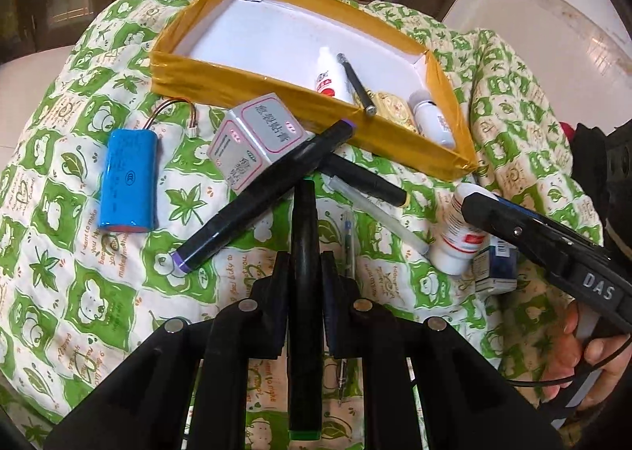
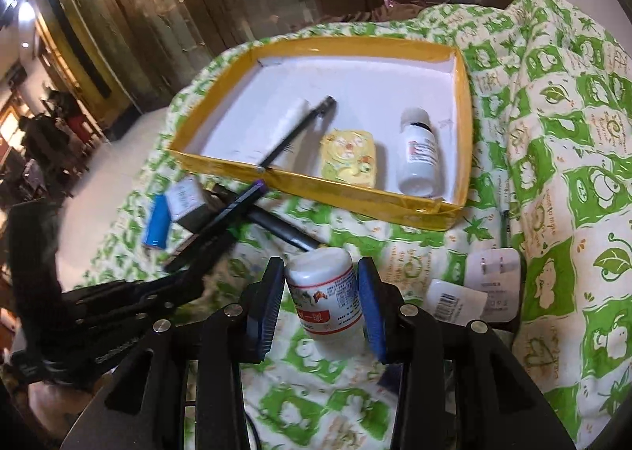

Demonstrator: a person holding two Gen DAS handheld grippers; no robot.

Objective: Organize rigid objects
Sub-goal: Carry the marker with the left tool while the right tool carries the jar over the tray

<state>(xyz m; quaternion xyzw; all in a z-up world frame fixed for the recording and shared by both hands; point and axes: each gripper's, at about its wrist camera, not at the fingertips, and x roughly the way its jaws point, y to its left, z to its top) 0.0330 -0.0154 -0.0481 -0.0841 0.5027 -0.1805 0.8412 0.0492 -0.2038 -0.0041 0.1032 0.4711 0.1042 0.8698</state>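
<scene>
In the left wrist view, the left gripper [image 1: 304, 272] is clamped on a black marker [image 1: 304, 236] at lower centre; its far tip lies under the purple-capped marker [image 1: 260, 193], which could be dragged along toward the yellow-rimmed tray [image 1: 252, 76] at upper centre. In the right wrist view, the right gripper [image 2: 322, 300] squeezes a white pill bottle [image 2: 326, 292] at lower centre, whose smooth, round body may slip or twist, and the tray's near wall [image 2: 355, 197] stands in its path.

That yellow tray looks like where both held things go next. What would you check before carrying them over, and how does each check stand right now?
1. Left gripper shut on the green-tipped marker: ok.
2. Right gripper shut on the white bottle: ok.
3. Free floor space in the yellow tray: ok, its far half is bare.
4. Purple-tipped marker clear of the held marker: cannot tell, they cross closely.
5. Black pen fully inside the tray: not ok, it leans on the rim.
</scene>
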